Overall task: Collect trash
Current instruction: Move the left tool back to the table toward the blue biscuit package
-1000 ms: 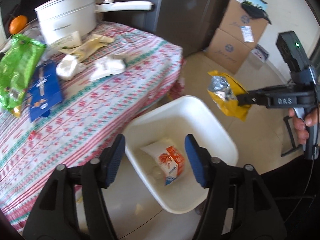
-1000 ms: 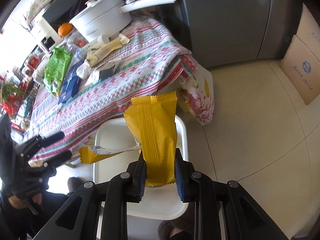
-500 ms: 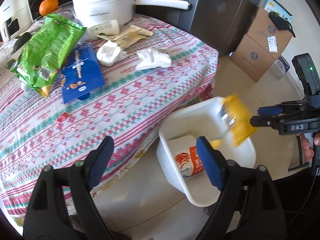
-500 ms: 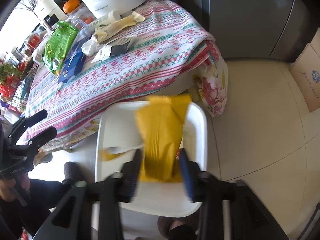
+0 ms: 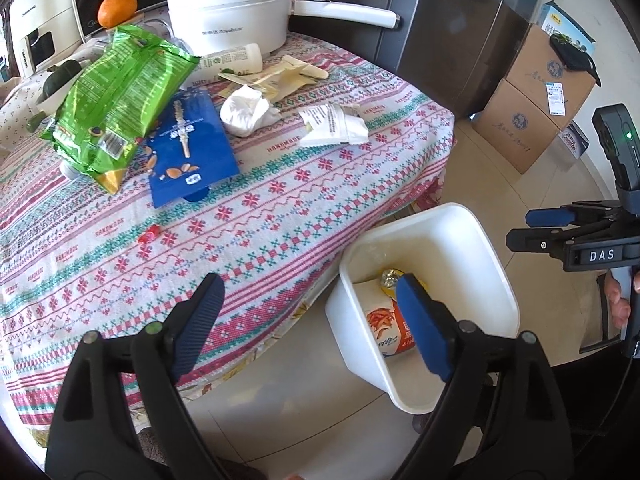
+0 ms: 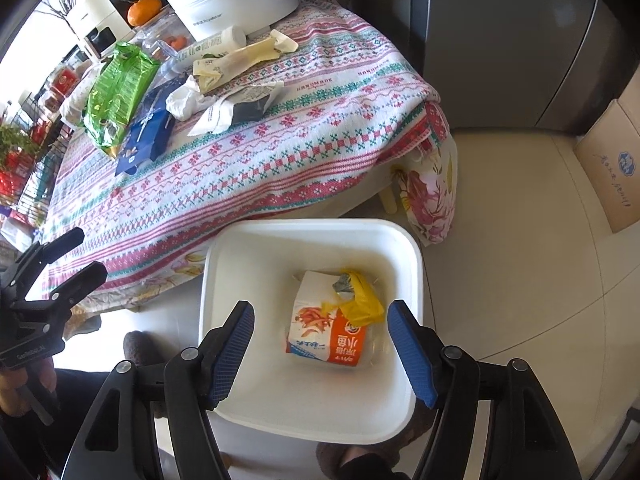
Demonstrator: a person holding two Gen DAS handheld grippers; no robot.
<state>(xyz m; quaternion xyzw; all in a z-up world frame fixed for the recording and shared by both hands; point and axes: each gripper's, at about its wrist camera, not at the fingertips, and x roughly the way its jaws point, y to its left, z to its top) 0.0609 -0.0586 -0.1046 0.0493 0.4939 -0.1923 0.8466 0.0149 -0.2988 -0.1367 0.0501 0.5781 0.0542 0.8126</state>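
From the left wrist camera we look past the left gripper [image 5: 308, 320], whose jaws stand wide apart with nothing between them; only the tablecloth edge and the floor lie behind the gap. The table [image 5: 280, 200], under a patterned cloth, fills the picture from nine to twelve o'clock. On it lie a green snack bag [image 5: 116, 96] at about ten o'clock, a blue packet [image 5: 188, 148] just beside it and partly under its edge, a crumpled white tissue [image 5: 244, 110], a folded white wrapper [image 5: 336, 126] near one o'clock of centre, and a small red candy [image 5: 148, 236]. A white pot [image 5: 228, 8] stands at twelve o'clock. The white bin [image 5: 492, 256] sits on the floor at about four o'clock, touching the hanging cloth. The right gripper [image 5: 532, 228] shows at three o'clock, held over the bin's far rim.

From the right wrist camera we look straight down into the white bin [image 6: 412, 264] at six o'clock. The right gripper [image 6: 320, 352] has just been opening; its jaws are well spread and hold nothing. The yellow wrapper [image 6: 360, 300] lies loose in the bin on top of an orange and white packet [image 6: 320, 332]. The left gripper [image 6: 68, 256] appears at nine o'clock, near the table edge, with its jaws parted.
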